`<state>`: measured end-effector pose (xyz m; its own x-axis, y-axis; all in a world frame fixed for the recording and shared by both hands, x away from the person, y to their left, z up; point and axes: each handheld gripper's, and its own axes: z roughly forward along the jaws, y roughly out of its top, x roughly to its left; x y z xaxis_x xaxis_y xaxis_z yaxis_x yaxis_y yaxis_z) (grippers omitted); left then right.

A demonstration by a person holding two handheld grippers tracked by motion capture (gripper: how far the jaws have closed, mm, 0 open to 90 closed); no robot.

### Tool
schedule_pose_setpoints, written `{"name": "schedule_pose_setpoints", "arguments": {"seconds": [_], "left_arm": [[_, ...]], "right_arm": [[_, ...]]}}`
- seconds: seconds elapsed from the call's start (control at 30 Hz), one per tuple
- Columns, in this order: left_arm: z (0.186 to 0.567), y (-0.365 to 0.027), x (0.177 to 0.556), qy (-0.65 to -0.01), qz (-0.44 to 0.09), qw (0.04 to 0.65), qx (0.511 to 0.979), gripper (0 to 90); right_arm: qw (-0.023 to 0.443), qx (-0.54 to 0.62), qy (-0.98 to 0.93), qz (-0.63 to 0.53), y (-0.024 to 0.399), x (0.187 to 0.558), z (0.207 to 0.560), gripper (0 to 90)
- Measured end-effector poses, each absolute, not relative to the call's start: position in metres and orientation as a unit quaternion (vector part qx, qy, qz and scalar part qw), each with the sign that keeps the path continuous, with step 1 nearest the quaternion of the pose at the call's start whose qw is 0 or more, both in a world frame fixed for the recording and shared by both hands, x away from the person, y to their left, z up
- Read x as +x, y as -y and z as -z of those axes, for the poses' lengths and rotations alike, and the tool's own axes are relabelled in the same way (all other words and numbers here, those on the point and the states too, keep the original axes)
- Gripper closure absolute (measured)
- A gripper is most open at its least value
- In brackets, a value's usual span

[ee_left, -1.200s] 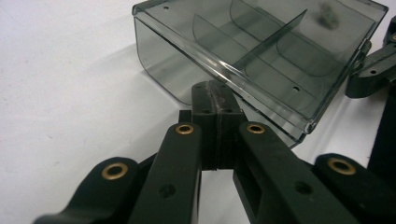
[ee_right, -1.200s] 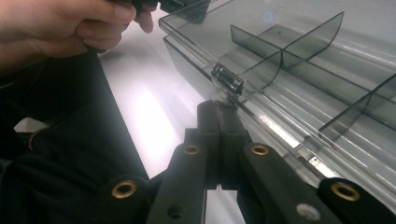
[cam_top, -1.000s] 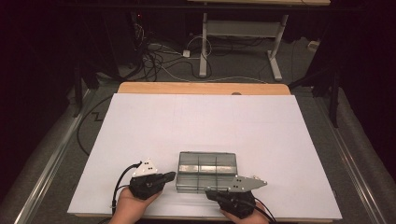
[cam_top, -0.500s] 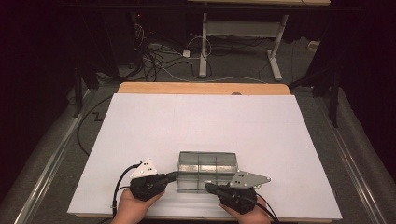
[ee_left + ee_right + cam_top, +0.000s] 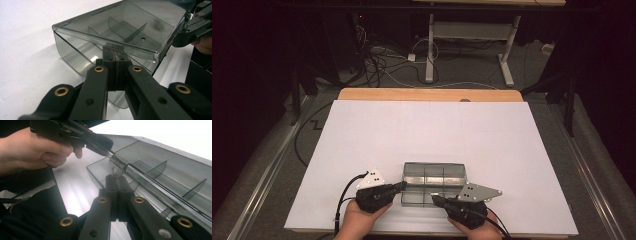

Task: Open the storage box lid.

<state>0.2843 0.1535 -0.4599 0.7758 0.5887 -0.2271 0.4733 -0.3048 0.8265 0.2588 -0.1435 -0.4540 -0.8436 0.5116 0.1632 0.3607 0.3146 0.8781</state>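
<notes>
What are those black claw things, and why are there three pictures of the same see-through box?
A person holds two hand tools. The left gripper and the right gripper each have two black fingers, pressed together now. One camera looks down from above; the other two ride on the tools, so you see along their fingers. On the white table sits a clear plastic box with little dividers inside. Both tools' tips are at the box's near edge, by its lid, which is slightly raised. I cannot tell whether they pinch it.
</notes>
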Motion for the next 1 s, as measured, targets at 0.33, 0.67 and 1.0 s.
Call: {"name": "schedule_pose_setpoints", "arguments": {"seconds": [0.33,0.67,1.0], "left_arm": [[0.459,-0.155,0.285,-0.329,-0.066,0.490,0.805,87.3],[0.457,-0.154,0.291,-0.321,-0.072,0.492,0.806,87.3],[0.456,-0.153,0.296,-0.319,-0.070,0.494,0.806,87.2]], "right_arm": [[0.086,0.279,-0.809,-0.511,0.152,0.257,0.457,90.0],[0.107,0.311,-0.798,-0.505,0.169,0.255,0.457,90.0],[0.128,0.344,-0.786,-0.498,0.189,0.251,0.455,90.0]]}}
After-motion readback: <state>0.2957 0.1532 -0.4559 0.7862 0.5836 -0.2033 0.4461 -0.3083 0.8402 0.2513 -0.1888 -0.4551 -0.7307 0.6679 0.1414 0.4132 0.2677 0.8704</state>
